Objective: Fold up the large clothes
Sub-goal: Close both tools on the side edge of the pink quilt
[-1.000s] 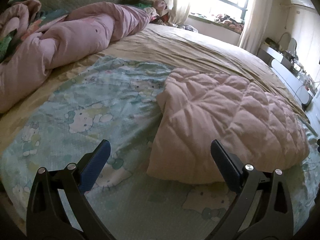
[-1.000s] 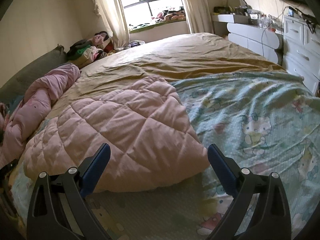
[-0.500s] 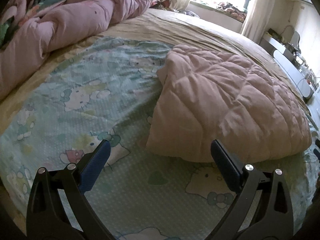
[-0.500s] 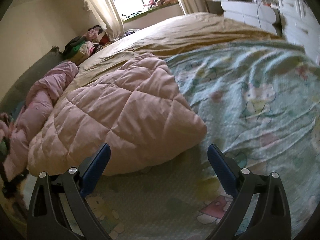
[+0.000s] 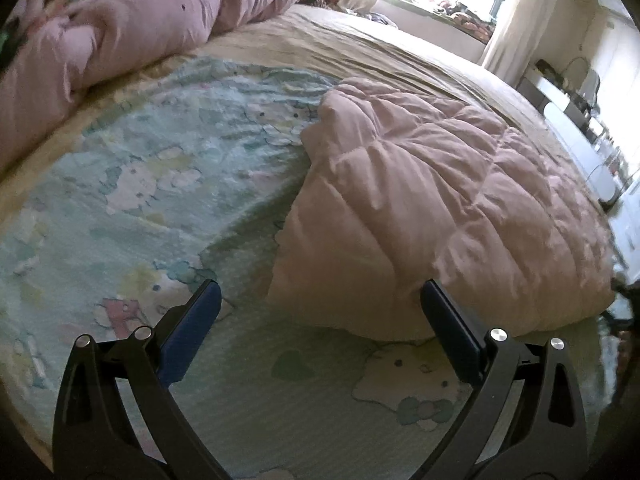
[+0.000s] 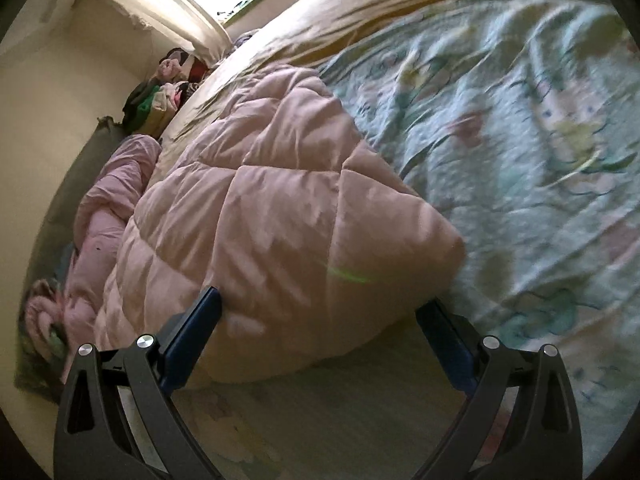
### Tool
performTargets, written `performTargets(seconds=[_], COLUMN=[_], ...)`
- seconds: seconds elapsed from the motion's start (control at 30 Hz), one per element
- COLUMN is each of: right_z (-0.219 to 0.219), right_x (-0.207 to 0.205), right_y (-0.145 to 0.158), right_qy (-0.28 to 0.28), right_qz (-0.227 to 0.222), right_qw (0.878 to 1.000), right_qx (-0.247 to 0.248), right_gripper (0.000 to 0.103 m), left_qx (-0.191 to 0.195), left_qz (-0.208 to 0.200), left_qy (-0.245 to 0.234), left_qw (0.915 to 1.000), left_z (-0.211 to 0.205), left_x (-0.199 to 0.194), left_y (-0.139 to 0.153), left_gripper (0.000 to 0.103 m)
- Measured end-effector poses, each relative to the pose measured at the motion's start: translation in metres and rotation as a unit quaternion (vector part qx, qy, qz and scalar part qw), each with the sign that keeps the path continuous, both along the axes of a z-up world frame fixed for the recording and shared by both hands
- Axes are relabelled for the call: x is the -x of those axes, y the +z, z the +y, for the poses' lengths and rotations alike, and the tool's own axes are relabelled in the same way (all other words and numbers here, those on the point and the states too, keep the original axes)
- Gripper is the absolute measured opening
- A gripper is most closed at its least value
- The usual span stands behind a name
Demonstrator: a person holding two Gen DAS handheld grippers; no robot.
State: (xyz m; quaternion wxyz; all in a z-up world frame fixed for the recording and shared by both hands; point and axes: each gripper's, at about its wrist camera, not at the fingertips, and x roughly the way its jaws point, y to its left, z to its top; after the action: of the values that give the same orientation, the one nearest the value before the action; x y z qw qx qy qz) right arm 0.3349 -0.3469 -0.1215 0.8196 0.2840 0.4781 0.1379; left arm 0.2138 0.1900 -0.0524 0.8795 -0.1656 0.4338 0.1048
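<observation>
A puffy pale pink quilted garment [image 5: 432, 216] lies folded on the bed, on a light green cartoon-print sheet [image 5: 168, 184]. My left gripper [image 5: 320, 304] is open, low over the sheet, with the garment's near left corner between its fingers. In the right wrist view the same garment [image 6: 272, 240] fills the middle. My right gripper [image 6: 320, 312] is open, its fingers straddling the garment's near edge by the right corner.
A rolled pink duvet [image 5: 120, 40] lies along the far left of the bed. A tan bedspread [image 5: 360, 48] covers the far half. A pile of clothes [image 6: 168, 92] sits by the curtained window. White drawers [image 5: 580, 128] stand beyond the bed's right side.
Both grippers have moved forward and down toward the garment's near edge. The right view has tilted left. Both stay open.
</observation>
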Motion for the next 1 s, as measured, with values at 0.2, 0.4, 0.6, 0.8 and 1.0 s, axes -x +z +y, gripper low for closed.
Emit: performTargets(seconds=[0.2, 0.4, 0.6, 0.8, 1.0], right_z=[-0.003, -0.007, -0.006, -0.004, 0.013], right_x=[-0.023, -0.044, -0.055, -0.049, -0.039], right_y=[-0.012, -0.021, -0.021, -0.014, 0.009], right_qy=[-0.005, -0.007, 0.002, 0.017, 0.046], right_qz=[0.034, 0.046, 0.045, 0.027, -0.012], right_qw=[0.999, 0.996, 0.996, 0.998, 0.999], right_qx=[-0.039, -0.075, -0.077, -0.058, 0.000], right_gripper=[0.099, 0.099, 0.099, 0.093, 0.059], left_qx=[0.130, 0.243, 0.301, 0.313, 0.305], left_qz=[0.010, 0.013, 0.030, 0.031, 0.000], left_qy=[0.003, 0.010, 0.023, 0.045, 0.051], left_qw=[0.9915, 0.9698, 0.9527, 0.9483, 0.9509], left_z=[0.019, 0.030, 0.040, 0.039, 0.040], left_x=[-0.009, -0.027, -0.054, -0.069, -0.069], left_y=[-0.018, -0.037, -0.053, -0.058, -0.056], left_gripper=[0.094, 0.094, 0.095, 0.095, 0.091])
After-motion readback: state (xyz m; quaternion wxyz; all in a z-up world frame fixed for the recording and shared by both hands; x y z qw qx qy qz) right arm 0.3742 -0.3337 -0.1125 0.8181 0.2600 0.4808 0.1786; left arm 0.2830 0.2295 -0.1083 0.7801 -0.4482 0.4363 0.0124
